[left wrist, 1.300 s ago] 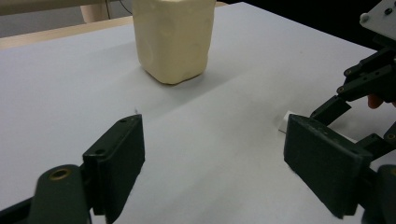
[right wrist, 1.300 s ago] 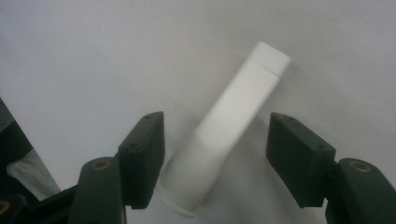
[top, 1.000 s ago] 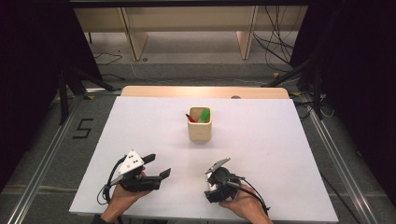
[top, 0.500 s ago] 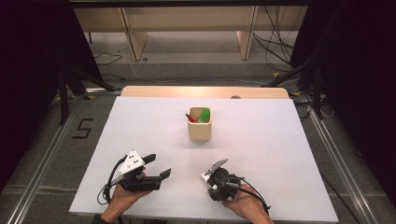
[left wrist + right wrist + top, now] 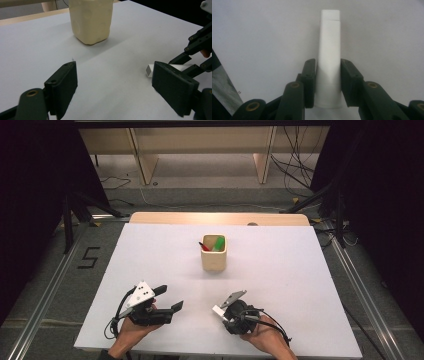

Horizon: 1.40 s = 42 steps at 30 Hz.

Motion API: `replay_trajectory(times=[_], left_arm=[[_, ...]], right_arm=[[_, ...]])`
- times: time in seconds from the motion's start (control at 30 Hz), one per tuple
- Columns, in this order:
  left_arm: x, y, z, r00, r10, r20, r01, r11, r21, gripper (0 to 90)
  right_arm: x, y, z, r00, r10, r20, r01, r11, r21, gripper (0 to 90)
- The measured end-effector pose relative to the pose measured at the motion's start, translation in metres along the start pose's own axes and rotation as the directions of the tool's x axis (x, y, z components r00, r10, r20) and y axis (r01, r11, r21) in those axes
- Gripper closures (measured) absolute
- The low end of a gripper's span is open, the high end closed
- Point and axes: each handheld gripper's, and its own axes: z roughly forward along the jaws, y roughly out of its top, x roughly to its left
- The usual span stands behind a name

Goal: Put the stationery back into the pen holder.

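A cream cup (image 5: 214, 254) stands mid-table with a red and a green pen in it; it also rises at the top of the left gripper view (image 5: 91, 20). My left gripper (image 5: 172, 297) rests near the front left, jaws wide open around bare table (image 5: 112, 82). My right gripper (image 5: 226, 313) sits at the front, right of centre. It is shut on a white rectangular bar (image 5: 329, 50), with both pads against the bar's long sides (image 5: 328, 77). The bar's end (image 5: 150, 70) pokes out low over the table, toward the left gripper.
The white tabletop (image 5: 290, 270) has open room on all sides of the cup. A wooden strip (image 5: 220, 218) runs along its far edge. Metal rails and cables lie on the floor beyond the table.
The right gripper has shifted slightly left with the white bar in it. The left gripper and the cup have not moved.
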Motion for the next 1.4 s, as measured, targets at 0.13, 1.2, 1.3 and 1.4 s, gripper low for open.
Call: replay_trajectory(times=[0.13, 1.2, 1.3, 1.4], left_arm=[[0.0, 0.0, 0.0, 1.0, 0.0, 0.0, 0.0, 1.0, 0.002, 20.2], [-0.017, 0.034, 0.013, 0.9825, 0.089, 0.164, -0.116, 0.9803, 0.16, 20.3], [-0.022, 0.038, 0.019, 0.9759, 0.1, 0.194, -0.137, 0.9726, 0.188, 20.3], [-0.026, 0.044, 0.022, 0.9699, 0.111, 0.217, -0.157, 0.9659, 0.206, 20.5]], right_arm=[[-0.003, 0.0, -0.006, 0.9999, -0.015, 0.005, 0.016, 0.999, -0.046, 67.6], [0.031, -0.015, -0.025, 0.8269, -0.471, 0.307, 0.543, 0.81, -0.221, 67.7], [0.035, -0.016, -0.024, 0.7973, -0.499, 0.34, 0.583, 0.783, -0.217, 67.7], [0.039, -0.018, -0.022, 0.7817, -0.509, 0.361, 0.601, 0.769, -0.219, 67.7]])
